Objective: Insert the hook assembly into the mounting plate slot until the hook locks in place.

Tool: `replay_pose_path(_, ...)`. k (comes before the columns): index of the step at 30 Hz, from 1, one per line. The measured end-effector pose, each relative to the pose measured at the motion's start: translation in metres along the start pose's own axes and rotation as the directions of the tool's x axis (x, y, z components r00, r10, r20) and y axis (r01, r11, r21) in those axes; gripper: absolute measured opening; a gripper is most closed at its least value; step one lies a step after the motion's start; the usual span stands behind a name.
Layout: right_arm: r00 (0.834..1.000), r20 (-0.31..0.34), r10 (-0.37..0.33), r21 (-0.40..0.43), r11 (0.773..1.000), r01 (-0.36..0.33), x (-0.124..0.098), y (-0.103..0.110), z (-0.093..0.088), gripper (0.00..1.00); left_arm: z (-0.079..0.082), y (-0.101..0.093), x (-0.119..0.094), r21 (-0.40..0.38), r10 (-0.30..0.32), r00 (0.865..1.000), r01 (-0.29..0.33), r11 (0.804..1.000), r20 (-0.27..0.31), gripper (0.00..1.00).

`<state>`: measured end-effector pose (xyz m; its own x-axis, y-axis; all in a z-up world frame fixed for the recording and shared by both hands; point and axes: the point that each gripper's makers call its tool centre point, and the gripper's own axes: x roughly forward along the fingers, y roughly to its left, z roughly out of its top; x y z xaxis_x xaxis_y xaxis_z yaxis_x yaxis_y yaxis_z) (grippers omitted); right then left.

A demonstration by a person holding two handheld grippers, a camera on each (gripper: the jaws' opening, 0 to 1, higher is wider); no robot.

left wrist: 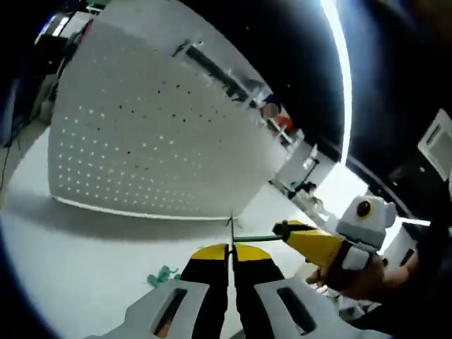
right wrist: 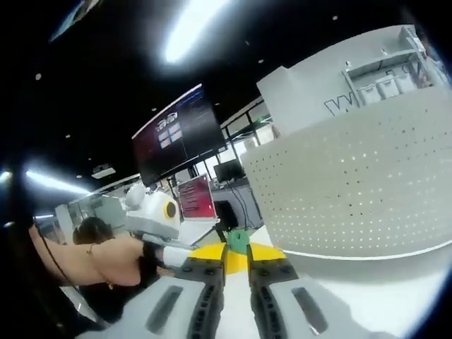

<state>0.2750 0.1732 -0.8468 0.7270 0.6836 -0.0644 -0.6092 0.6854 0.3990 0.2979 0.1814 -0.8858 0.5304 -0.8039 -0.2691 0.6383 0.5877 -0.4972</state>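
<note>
In the left gripper view, a white perforated panel (left wrist: 152,134) — the mounting plate — stands upright on a pale tabletop (left wrist: 78,247), taking up the left and centre of the scene. Its face is dotted with rows of small holes, and a dark bar-like fitting (left wrist: 212,67) sits along its upper edge. A small green item (left wrist: 162,275) lies on the table just left of the jaws; what it is cannot be made out. At bottom centre, the left gripper (left wrist: 229,251) has its yellow-and-black jaws pressed together, with a thin green-tinted metal piece (left wrist: 230,224) — apparently part of the hook assembly — standing up from between the tips. To its right, the right gripper (left wrist: 282,229) reaches in, held by a person's hand (left wrist: 353,279), and its yellow tip meets a green rod (left wrist: 258,239) that runs sideways toward the left jaws.

In the right gripper view, a person's arm (right wrist: 92,265) stretches across the lower left, and the white body of the left gripper sits beside it. A dark monitor (right wrist: 180,134) hangs behind. At bottom centre, the right gripper (right wrist: 236,258) shows its jaws drawn near each other, with something green (right wrist: 239,241) at the tips; whether it is truly pinched cannot be told. The perforated panel (right wrist: 353,183) stands to the right, near the jaws but apart from them.
</note>
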Motion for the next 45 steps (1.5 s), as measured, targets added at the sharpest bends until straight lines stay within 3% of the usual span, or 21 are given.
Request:
replay_pose_path(4, 1.000, -0.004, 0.001, 0.034, 0.999, -0.001, 0.002, 0.000, 0.000, 0.12, 0.005, -0.001, 0.001, 0.070, 0.028, 1.000, -0.029, 0.997, 0.013, 0.01)
replay_pose_path(7, 1.000, -0.006, -0.001, 0.039, 0.999, 0.001, 0.005, 0.001, 0.000, 0.12, 0.005, 0.002, 0.001, 0.174, 0.062, 0.998, -0.062, 0.983, 0.007, 0.01)
replay_pose_path(14, 0.999, -0.031, -0.019, 0.066, 0.998, 0.021, 0.010, -0.001, -0.006, 0.12, 0.008, -0.003, 0.003, 0.248, 0.057, 0.998, -0.063, 0.967, 0.030, 0.01)
replay_pose_path(22, 1.000, -0.014, -0.016, 0.100, 0.995, 0.017, 0.011, 0.002, -0.004, 0.09, 0.016, -0.011, -0.001, 0.412, 0.057, 0.995, -0.086, 0.907, 0.083, 0.01)
replay_pose_path(28, 0.999, 0.031, -0.011, 0.132, 0.991, 0.006, 0.012, 0.004, 0.006, 0.06, 0.025, -0.012, -0.002, 0.416, 0.054, 0.992, -0.099, 0.904, 0.118, 0.01)
replay_pose_path(32, 0.998, 0.058, 0.002, 0.116, 0.993, -0.009, 0.014, 0.008, 0.012, 0.03, 0.032, -0.013, -0.004, 0.342, 0.046, 0.988, -0.096, 0.935, 0.150, 0.01)
replay_pose_path(33, 0.998, 0.063, 0.008, 0.138, 0.990, -0.017, 0.015, 0.008, 0.014, 0.03, 0.033, -0.012, -0.005, 0.343, 0.046, 0.987, -0.096, 0.934, 0.152, 0.01)
replay_pose_path(39, 0.999, 0.044, 0.012, 0.143, 0.990, -0.018, 0.019, 0.008, 0.014, 0.02, 0.033, -0.010, -0.005, 0.334, 0.049, 0.990, -0.091, 0.938, 0.131, 0.01)
replay_pose_path(45, 1.000, 0.018, -0.014, 0.090, 0.996, 0.012, 0.020, 0.004, 0.011, 0.00, 0.029, -0.008, -0.004, 0.349, 0.052, 0.991, -0.094, 0.932, 0.126, 0.01)
